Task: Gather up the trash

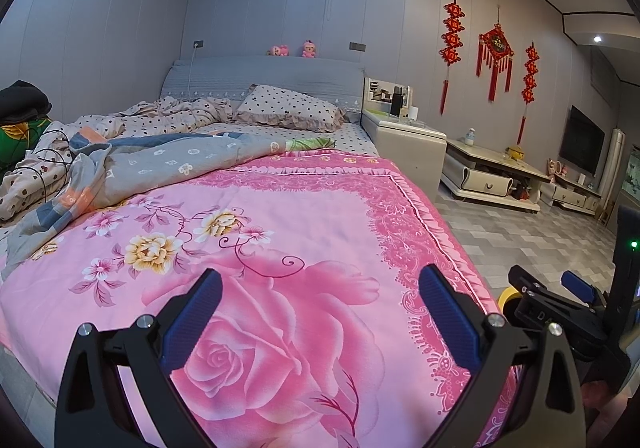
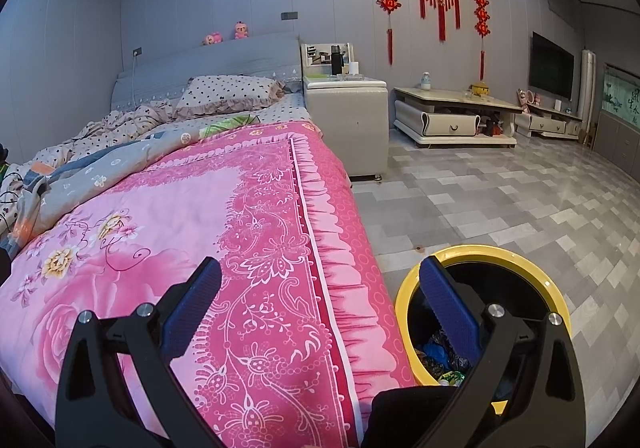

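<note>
Both grippers, left gripper (image 1: pixel 320 312) and right gripper (image 2: pixel 320 304), hover with fingers spread and empty over the pink quilt (image 1: pixel 280 216). Beside the bed, a yellow bin (image 2: pixel 404 300) holds wrappers.

Pink floral quilt (image 1: pixel 280 248) on bed — polka-dot pillow (image 1: pixel 290 110) (rumpled) behind.

My left camera is looking up the bed (image 1: pixel 280 208) from its foot; my right is sitting further right, over the bin (image 2: pixel 480 260). Both are sharing the bed.
</note>
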`<state>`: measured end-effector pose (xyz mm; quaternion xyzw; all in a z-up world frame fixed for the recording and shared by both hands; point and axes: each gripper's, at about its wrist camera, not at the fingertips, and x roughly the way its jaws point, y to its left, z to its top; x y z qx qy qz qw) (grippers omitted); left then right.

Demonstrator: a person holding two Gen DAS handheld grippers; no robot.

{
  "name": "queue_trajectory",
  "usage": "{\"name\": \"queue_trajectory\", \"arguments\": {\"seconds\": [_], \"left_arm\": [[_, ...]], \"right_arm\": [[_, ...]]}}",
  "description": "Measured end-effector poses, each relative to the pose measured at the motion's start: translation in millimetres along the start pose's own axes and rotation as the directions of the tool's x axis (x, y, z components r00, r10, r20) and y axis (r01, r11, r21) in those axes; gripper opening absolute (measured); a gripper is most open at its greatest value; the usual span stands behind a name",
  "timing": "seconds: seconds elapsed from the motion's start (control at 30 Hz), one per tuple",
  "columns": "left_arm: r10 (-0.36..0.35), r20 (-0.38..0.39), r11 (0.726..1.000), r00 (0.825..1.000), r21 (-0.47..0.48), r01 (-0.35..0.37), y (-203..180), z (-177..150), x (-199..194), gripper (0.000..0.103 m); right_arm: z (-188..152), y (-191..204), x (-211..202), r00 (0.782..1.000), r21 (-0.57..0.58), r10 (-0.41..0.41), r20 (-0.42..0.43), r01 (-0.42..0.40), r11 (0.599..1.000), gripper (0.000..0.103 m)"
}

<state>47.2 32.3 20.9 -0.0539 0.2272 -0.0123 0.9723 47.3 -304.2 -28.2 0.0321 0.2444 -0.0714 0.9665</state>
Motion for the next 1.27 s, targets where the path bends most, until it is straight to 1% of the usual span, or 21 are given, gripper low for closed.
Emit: {"name": "queue_trajectory", "arguments": {"seconds": [0.5, 0.93, 1.27], "left_arm": [[0.0, -0.004, 1.0, 1.0, -0.001, 0.0, -1.9, -1.6, 0.3, 0.095], [0.001, -0.012, 1.0, 1.0, 0.004, -0.001, -6.0, -10.1, 3.0, 0.095], [-0.009, -0.023, 1.0, 1.0, -0.012, 0.008, -2.5, -8.0, 3.1, 0.095]], "right_arm": [[-3.3, -2.2, 3.4, 1.0, -0.002, 0.002, -0.012, -0.002, 1.0, 0.095], [-3.2, -3.3, 3.6, 1.0, -0.001, 0.002, -0.016, -0.002, 1.0, 0.095], [-3.4, -3.3, 6.2, 1.0, 0.0, 0.003, -0.023, -0.003, 1.0, 0.095]]}}
